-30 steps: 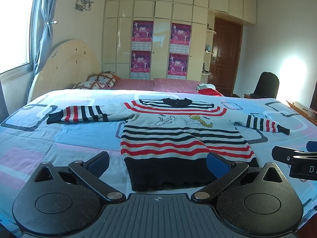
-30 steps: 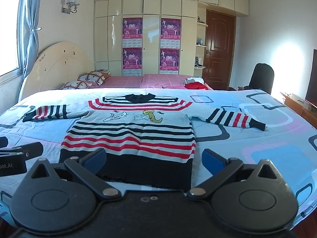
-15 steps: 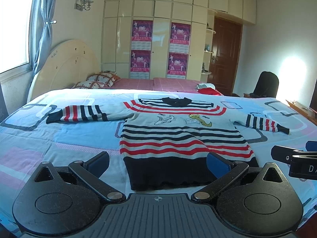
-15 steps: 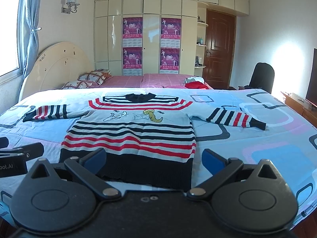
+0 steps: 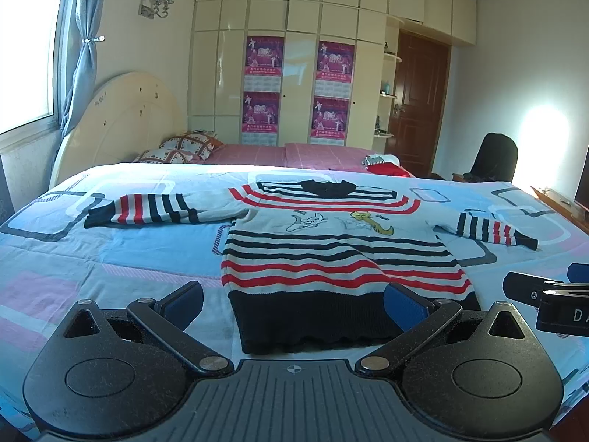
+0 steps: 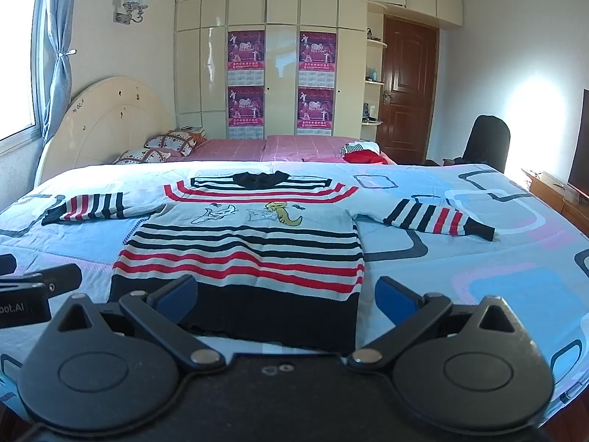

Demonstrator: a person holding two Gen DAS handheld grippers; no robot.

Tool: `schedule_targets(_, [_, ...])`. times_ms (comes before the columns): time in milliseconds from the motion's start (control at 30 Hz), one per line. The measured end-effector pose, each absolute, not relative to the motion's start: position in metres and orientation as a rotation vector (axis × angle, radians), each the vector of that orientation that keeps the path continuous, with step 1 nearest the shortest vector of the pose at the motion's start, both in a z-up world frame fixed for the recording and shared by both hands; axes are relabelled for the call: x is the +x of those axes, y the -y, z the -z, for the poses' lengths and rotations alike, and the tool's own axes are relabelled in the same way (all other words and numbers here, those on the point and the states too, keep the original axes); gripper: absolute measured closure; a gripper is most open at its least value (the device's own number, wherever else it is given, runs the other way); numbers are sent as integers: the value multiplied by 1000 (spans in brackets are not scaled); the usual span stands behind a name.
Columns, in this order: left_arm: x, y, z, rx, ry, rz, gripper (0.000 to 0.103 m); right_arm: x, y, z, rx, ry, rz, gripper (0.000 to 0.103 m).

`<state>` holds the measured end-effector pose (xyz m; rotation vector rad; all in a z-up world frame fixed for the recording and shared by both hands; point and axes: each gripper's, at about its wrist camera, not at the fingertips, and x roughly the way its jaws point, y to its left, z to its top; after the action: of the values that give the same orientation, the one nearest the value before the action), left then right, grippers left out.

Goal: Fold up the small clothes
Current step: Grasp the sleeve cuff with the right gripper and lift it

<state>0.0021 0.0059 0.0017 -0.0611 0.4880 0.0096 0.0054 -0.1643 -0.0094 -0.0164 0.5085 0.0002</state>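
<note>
A small striped sweater (image 5: 331,254) in white, red and navy lies flat on the blue patterned bedspread (image 5: 110,254), both sleeves spread out and its black hem nearest me. It also shows in the right wrist view (image 6: 250,254). My left gripper (image 5: 294,302) is open and empty, held just before the hem. My right gripper (image 6: 287,294) is open and empty, also just before the hem, toward its right corner. Each gripper's side shows in the other's view: the right gripper (image 5: 548,302) and the left gripper (image 6: 33,291).
Patterned pillows (image 5: 180,149) and a cream headboard (image 5: 117,125) lie at the far left. A red and white garment (image 6: 360,151) lies on the pink sheet behind. A black chair (image 6: 486,141) and a wooden cabinet (image 6: 552,191) stand at the right.
Both grippers stay open and almost still. The left view has shifted very slightly, so the sweater sits a touch further left in it.
</note>
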Motion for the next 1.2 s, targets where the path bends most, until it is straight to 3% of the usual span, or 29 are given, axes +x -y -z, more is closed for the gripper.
schedule_targets(433, [9, -12, -1, -118, -497, 33, 0, 4, 169, 10, -5, -485, -14, 0])
schedule_targets(733, [73, -25, 2, -261, -432, 96, 0, 59, 280, 12, 194, -443, 145, 3])
schedule_targets(867, [121, -18, 13, -250, -434, 37, 0, 103, 356, 21, 328, -404, 257, 28])
schedule_targets(1033, [195, -3, 36, -313, -521, 56, 0, 167, 444, 56, 489, -405, 344, 38])
schedule_targets(1100, [225, 13, 47, -296, -558, 42, 0, 197, 478, 79, 585, -438, 369, 56])
schedule_targets(1133, [240, 21, 53, -282, -578, 38, 0, 211, 496, 93, 644, -460, 388, 59])
schedule_targets(1200, [267, 37, 64, -262, -622, 31, 0, 237, 530, 118, 780, -483, 422, 60])
